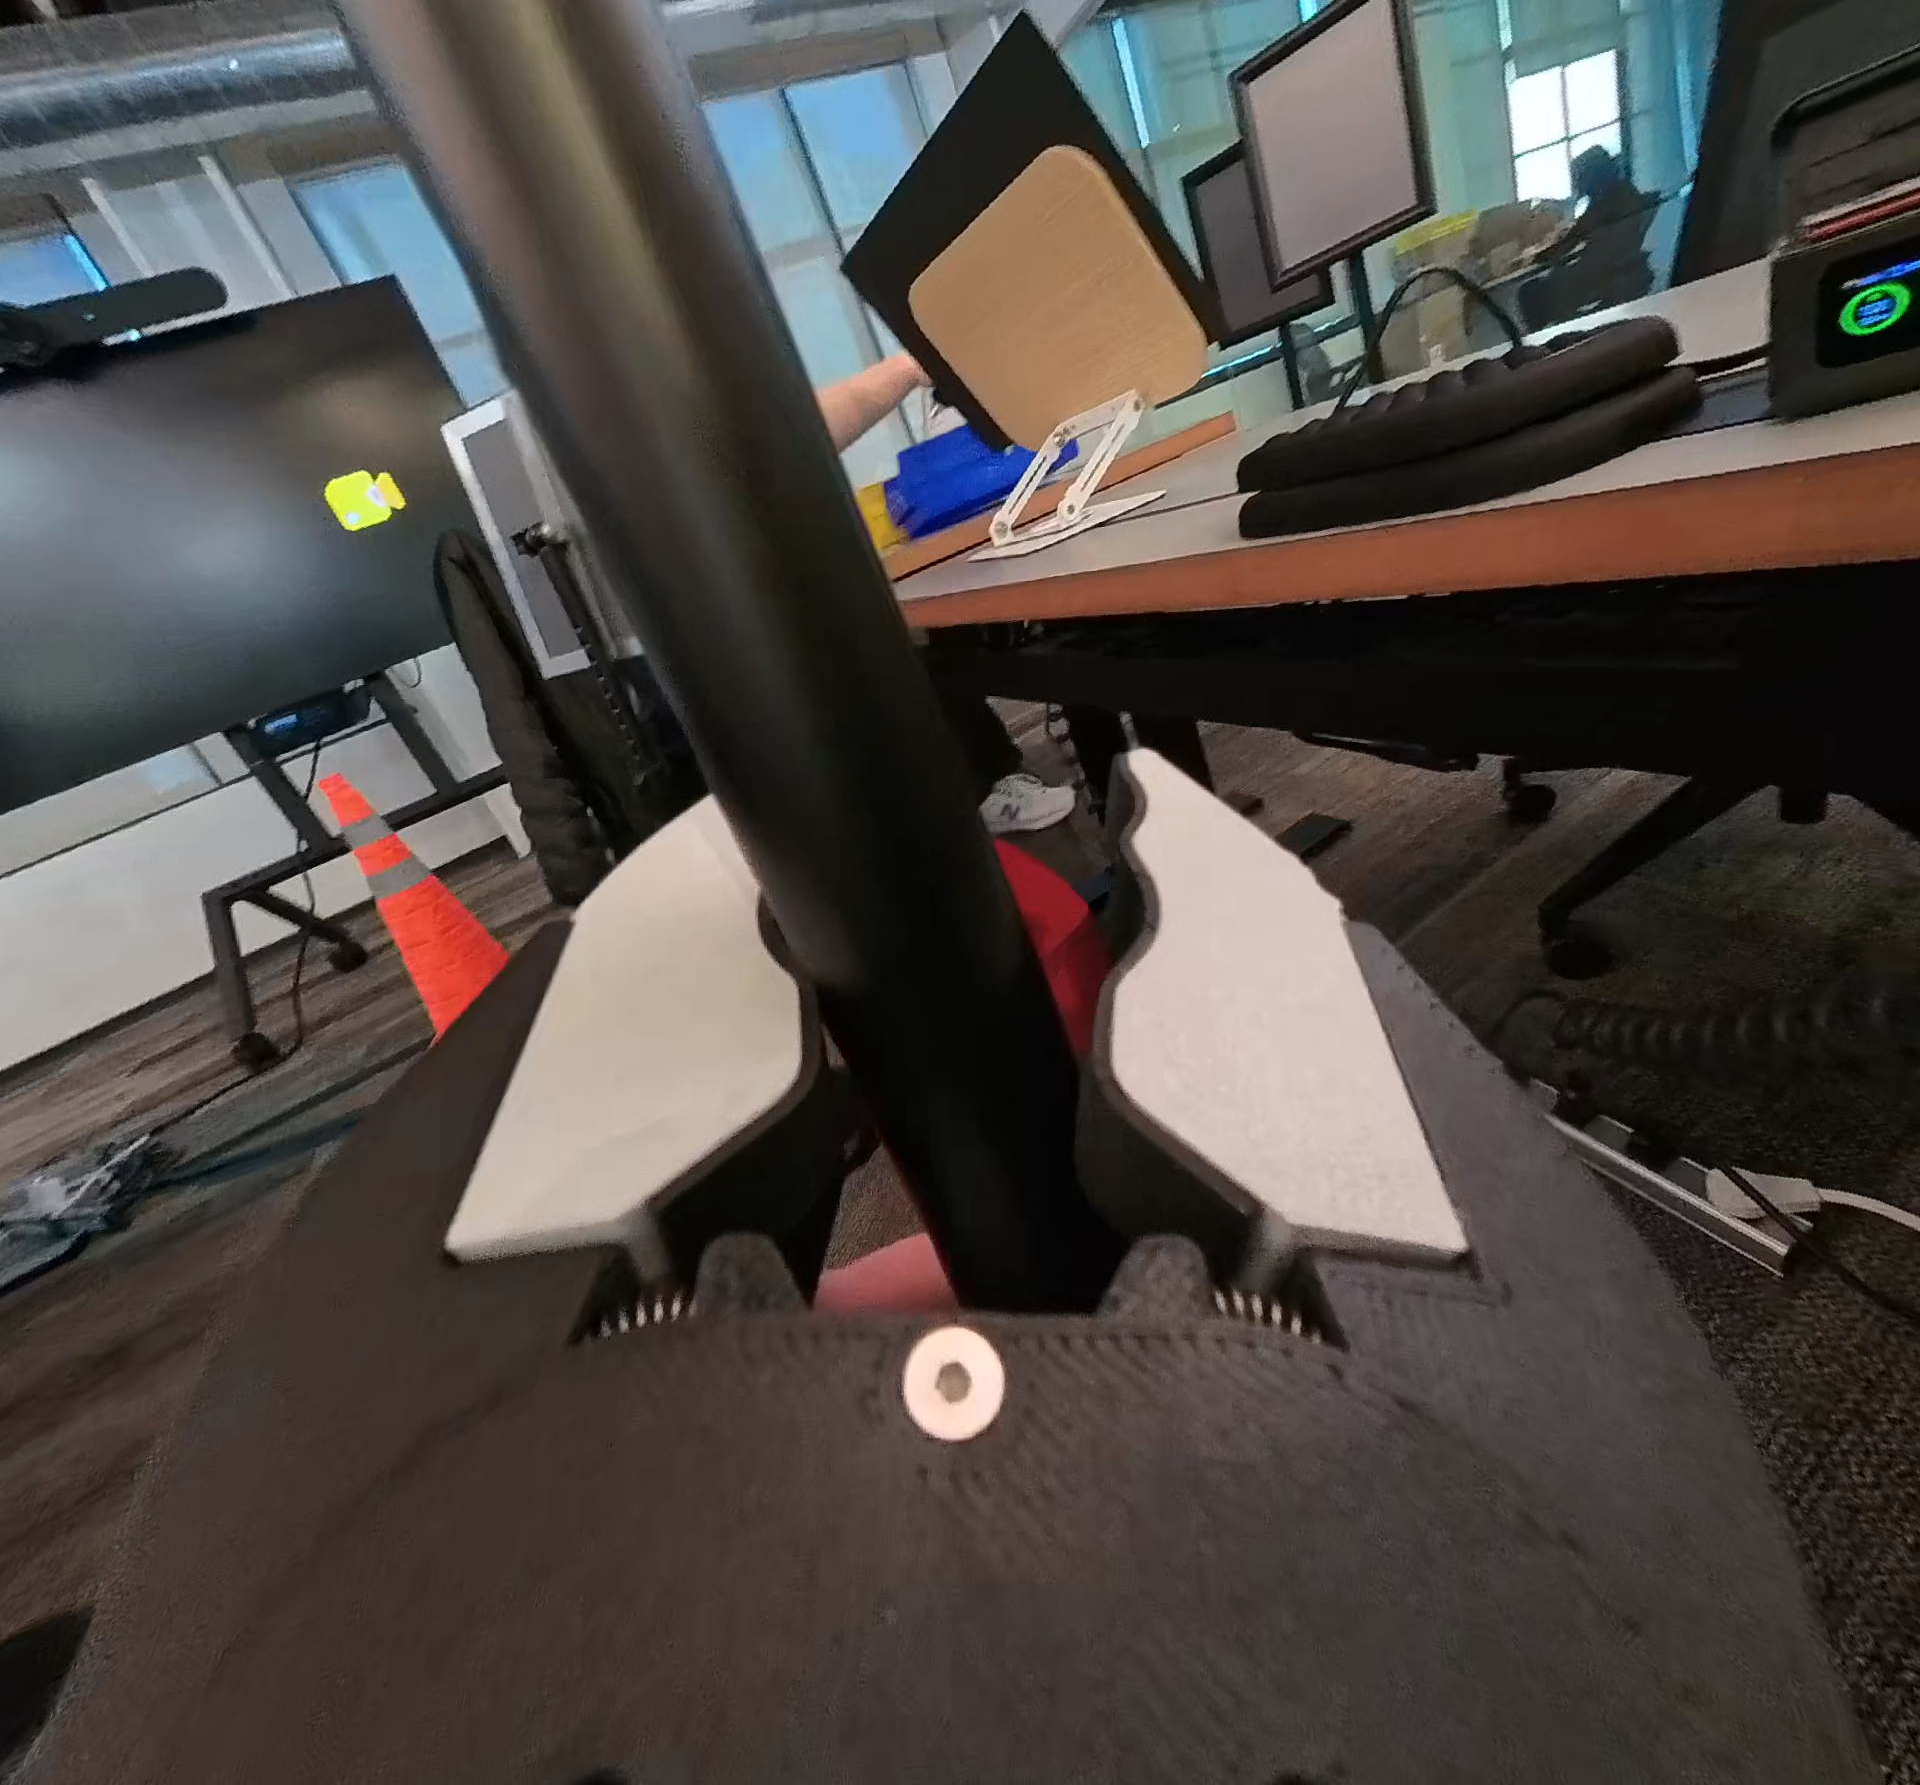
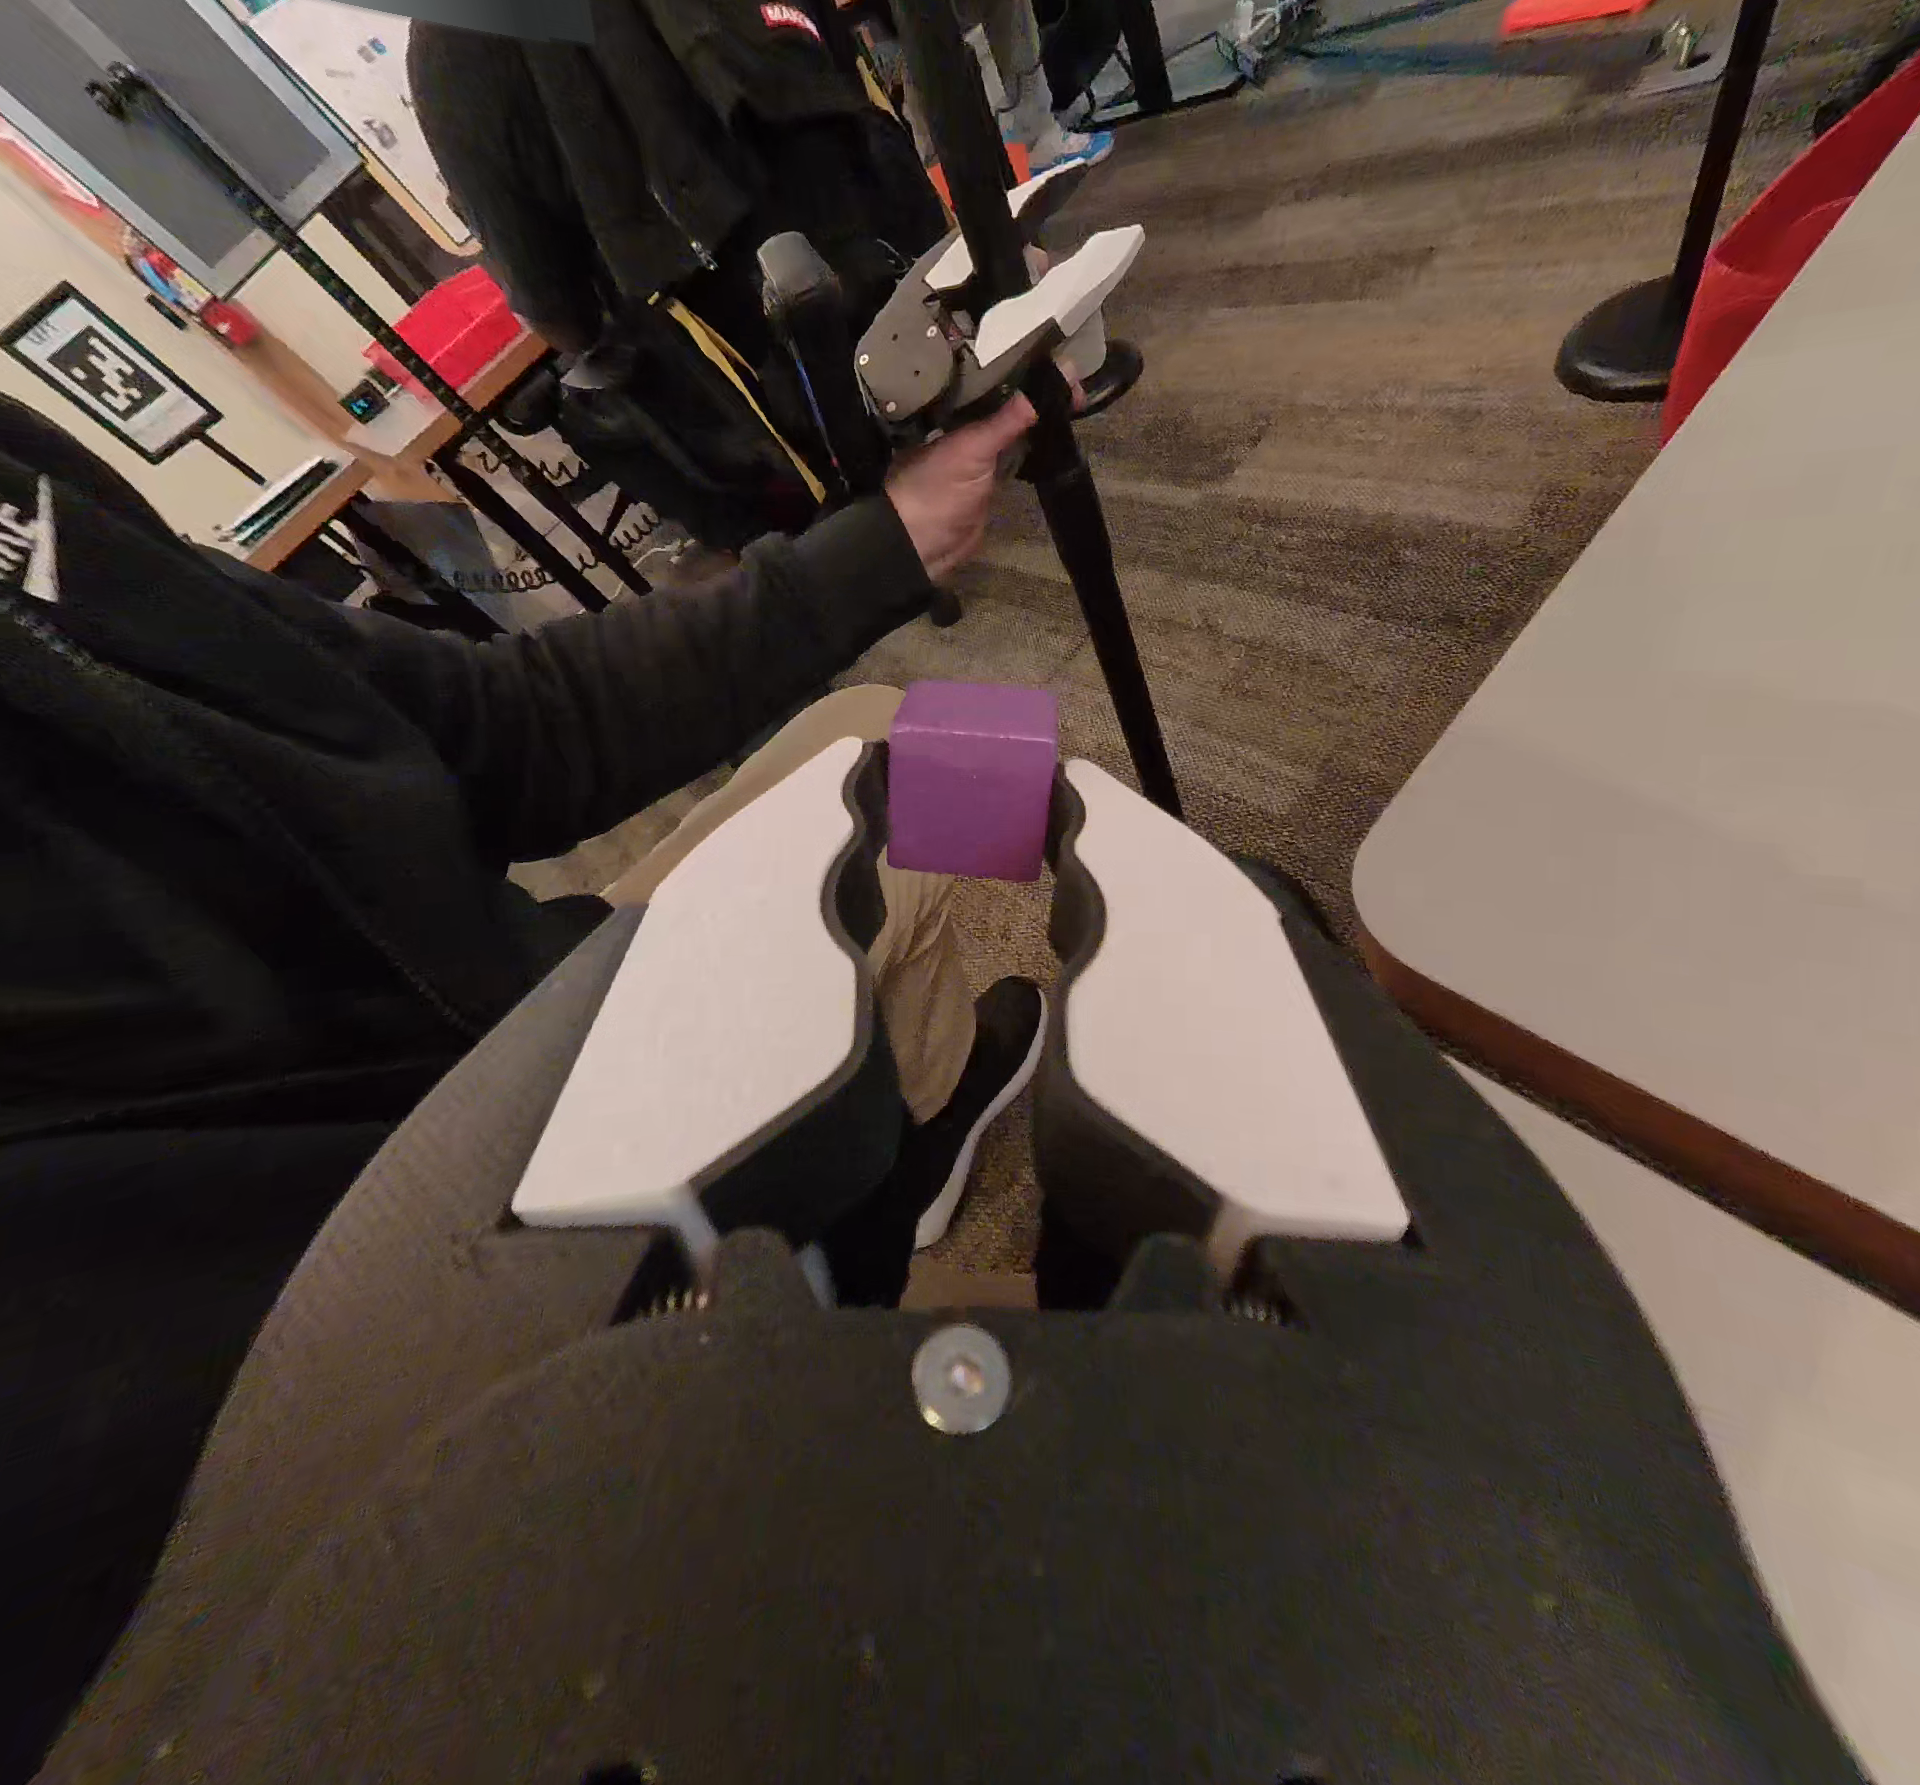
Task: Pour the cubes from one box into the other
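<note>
Right tongs (image 2: pixel 971 800) pinch a purple cube (image 2: pixel 971 779) at their tips; left tongs (image 1: pixel 925 862) clasp a black pole (image 1: pixel 727 447).

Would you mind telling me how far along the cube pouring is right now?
Nothing looks done: neither box being poured is in view. In hand, the right gripper pinches one purple cube above the carpet beside the table, while the left gripper straddles a black pole. The pouring itself remains.

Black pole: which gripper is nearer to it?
Left. The left gripper has its fingers around the black pole; the right gripper holds a purple cube apart from it.
</note>
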{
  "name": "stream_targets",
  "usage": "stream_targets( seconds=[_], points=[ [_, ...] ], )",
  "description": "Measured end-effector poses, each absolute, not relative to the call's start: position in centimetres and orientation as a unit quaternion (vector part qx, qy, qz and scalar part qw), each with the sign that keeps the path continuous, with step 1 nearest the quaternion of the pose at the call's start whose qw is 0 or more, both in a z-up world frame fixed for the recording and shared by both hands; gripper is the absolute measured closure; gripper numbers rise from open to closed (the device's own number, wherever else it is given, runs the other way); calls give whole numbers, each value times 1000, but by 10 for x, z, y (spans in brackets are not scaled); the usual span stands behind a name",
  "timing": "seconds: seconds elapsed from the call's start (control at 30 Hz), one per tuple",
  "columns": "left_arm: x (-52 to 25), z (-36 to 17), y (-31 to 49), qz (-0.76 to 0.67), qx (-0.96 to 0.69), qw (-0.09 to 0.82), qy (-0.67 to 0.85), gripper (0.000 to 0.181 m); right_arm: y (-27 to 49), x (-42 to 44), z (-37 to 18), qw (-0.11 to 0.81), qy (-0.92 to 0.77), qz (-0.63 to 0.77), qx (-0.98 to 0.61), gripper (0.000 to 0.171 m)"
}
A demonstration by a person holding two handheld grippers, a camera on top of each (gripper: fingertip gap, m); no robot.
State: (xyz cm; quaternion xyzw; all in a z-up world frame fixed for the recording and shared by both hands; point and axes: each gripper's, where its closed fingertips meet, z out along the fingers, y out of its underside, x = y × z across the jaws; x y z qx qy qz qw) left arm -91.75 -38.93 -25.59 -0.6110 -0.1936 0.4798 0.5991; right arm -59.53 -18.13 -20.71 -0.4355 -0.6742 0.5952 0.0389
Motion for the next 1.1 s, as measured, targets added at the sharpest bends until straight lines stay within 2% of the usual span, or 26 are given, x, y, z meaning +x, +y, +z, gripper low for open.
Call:
stream_targets(
  seconds=[0.03, 0.33, 0.53, 0.87, 1.1],
  points=[
    [-918, -257, -391, 480, -612, 595, -204, 128, -181, -593, -206, 28, -670, 602, -433, 148],
    [-910, -276, -414, 458, -639, 526, -326, 130, -177, -594, -196, 11, -645, 633, -429, 148],
    [-893, -289, -416, 416, -676, 495, -354, 130, -173, -594, -198, 17, -641, 629, -439, 147],
    [-853, -298, -414, 358, -744, 484, -292, 122, -165, -595, -191, 1, -609, 656, -446, 148],
    [-828, -305, -418, 318, -773, 474, -277, 124, -160, -594, -188, -7, -597, 665, -449, 148]
  ],
)
